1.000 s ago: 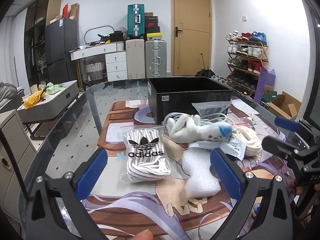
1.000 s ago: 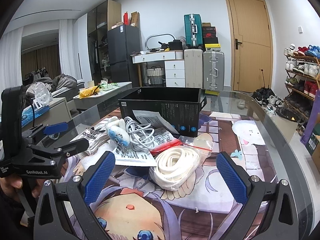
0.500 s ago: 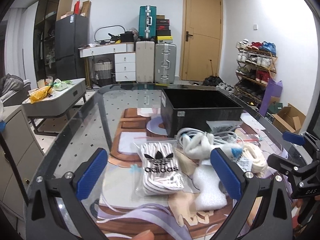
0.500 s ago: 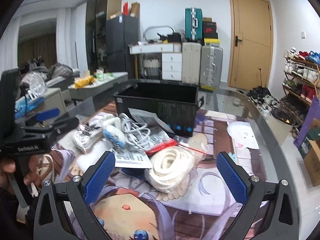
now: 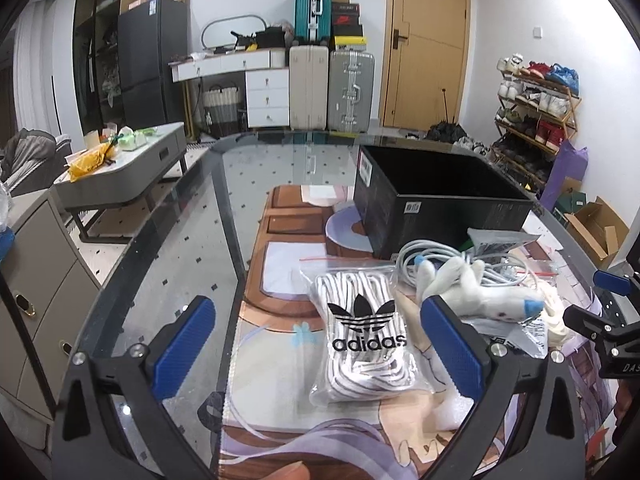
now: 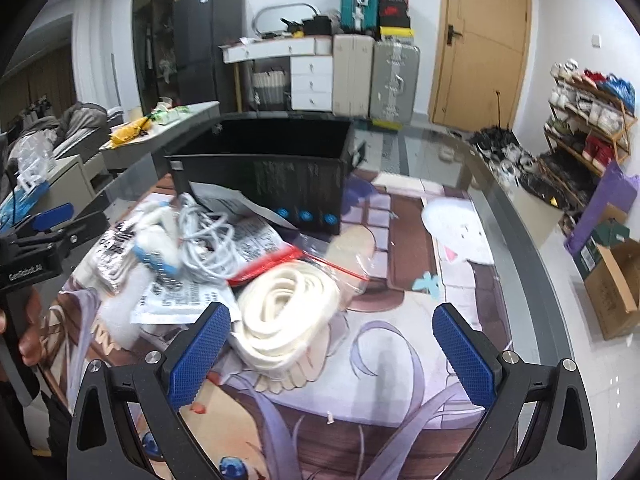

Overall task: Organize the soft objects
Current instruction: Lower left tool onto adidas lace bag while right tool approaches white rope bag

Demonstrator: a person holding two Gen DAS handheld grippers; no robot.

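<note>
A clear bag of white Adidas laces [image 5: 362,340] lies on the printed mat, just ahead of my open left gripper [image 5: 320,344]. Right of it lie a white plush toy [image 5: 476,294], a grey cable coil [image 5: 436,256] and white foam [image 5: 460,408]. In the right wrist view, a bag with a cream rope coil [image 6: 288,312] lies ahead of my open right gripper [image 6: 332,352], close to its left finger. The cable coil [image 6: 204,236], the plush toy [image 6: 158,240] and printed packets [image 6: 176,300] lie further left. An open black box [image 5: 436,196] [image 6: 264,168] stands behind the pile.
The glass table's edge [image 5: 132,264] curves along the left and its other edge [image 6: 532,248] along the right. A grey side table [image 5: 120,176] stands on the left, a cardboard box [image 6: 616,288] and shoe rack [image 5: 536,104] on the right.
Both grippers have swung: the pile has shifted right in the left wrist view and left in the right wrist view. Both stay open and empty.
</note>
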